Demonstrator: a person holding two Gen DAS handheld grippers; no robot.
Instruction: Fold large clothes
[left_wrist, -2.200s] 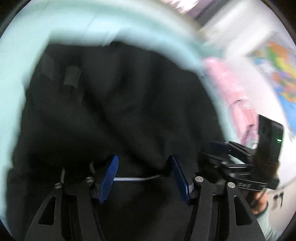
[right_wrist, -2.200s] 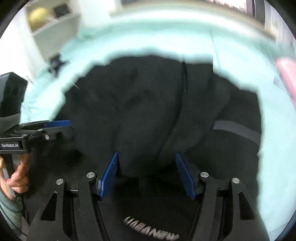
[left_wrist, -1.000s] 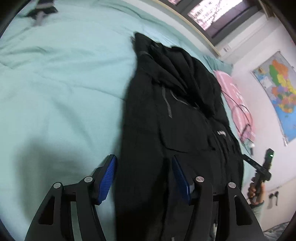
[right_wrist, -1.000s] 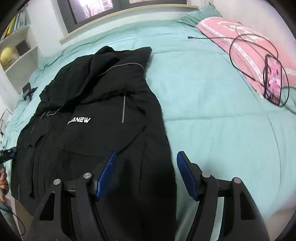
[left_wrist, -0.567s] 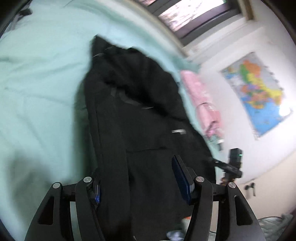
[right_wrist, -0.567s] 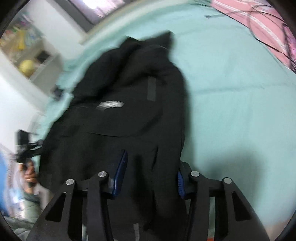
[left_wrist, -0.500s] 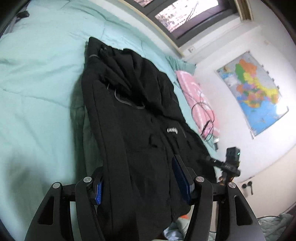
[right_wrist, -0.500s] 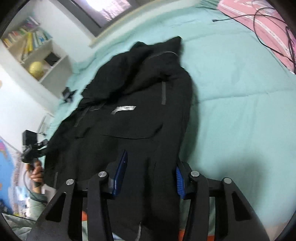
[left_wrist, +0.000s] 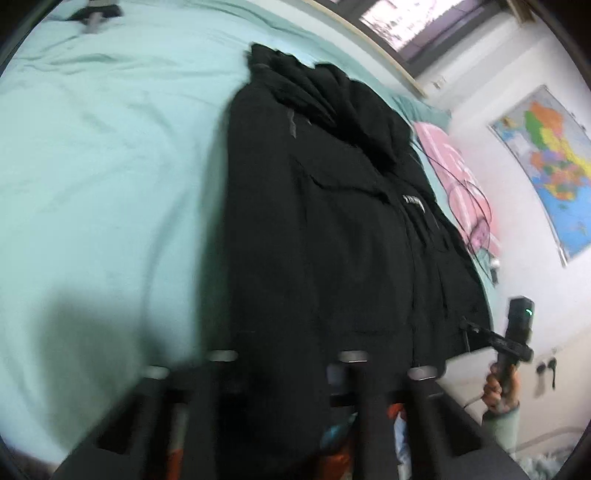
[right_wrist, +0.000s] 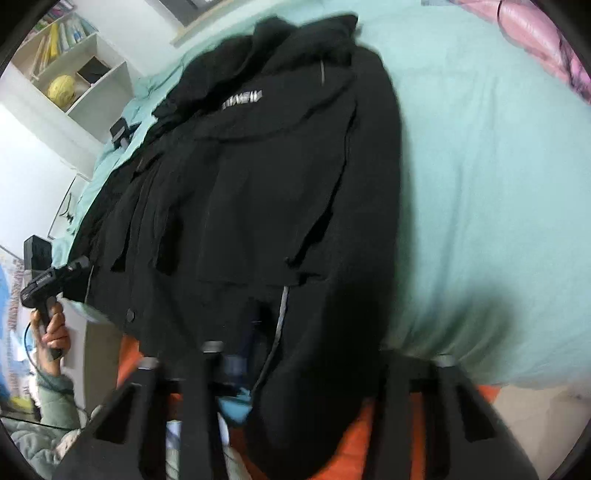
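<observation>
You have the big black jacket lying long on the green bed, and its bottom end hangs over the near edge, where your left gripper and right gripper have each just closed and now pinch one bottom corner. The cloth is thick and heavy, so a corner could slip out if you lift fast, and the fold would go crooked. You have lots of bare bed on both sides, but watch the pink pillow with its black cord on your right.
</observation>
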